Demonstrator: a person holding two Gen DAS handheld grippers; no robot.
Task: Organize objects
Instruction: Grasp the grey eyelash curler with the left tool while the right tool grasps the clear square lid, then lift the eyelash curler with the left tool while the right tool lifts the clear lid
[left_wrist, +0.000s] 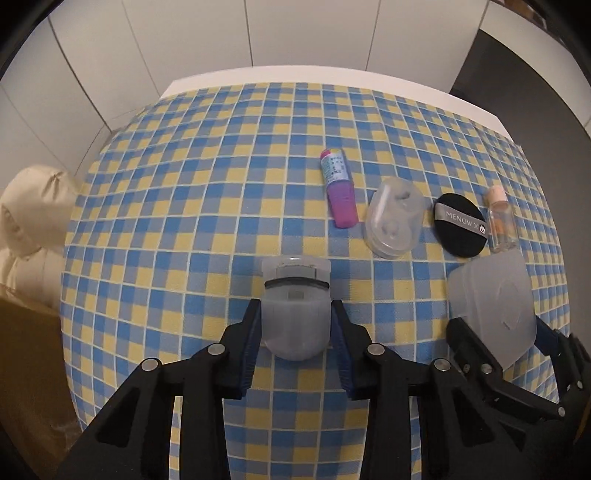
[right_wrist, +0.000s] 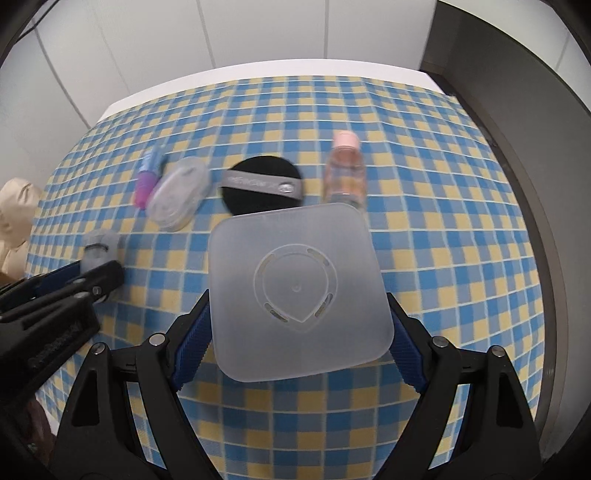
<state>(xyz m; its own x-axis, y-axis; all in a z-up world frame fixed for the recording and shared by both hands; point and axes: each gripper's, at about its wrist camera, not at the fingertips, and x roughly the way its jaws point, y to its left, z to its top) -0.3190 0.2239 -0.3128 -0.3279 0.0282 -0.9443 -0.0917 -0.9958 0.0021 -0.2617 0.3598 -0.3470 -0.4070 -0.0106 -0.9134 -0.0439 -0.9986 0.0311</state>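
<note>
Between left fingers (left_wrist: 295, 314): frosted curler (left_wrist: 295, 306), grasped | right fingers (right_wrist: 299, 314): square box (right_wrist: 299, 288), grasped

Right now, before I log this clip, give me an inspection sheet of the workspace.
Surface: blue-and-yellow checked tablecloth on a white table.
Job's things: purple tube, clear oval case, black powder puff and pink-capped bottle in a row.
Clutter: nothing seen.
Grippers: left gripper shut on frosted eyelash curler; right gripper shut on frosted square lid.
Cables: nothing seen.
Surroundings: white panelled wall; cream cushion at left.
</note>
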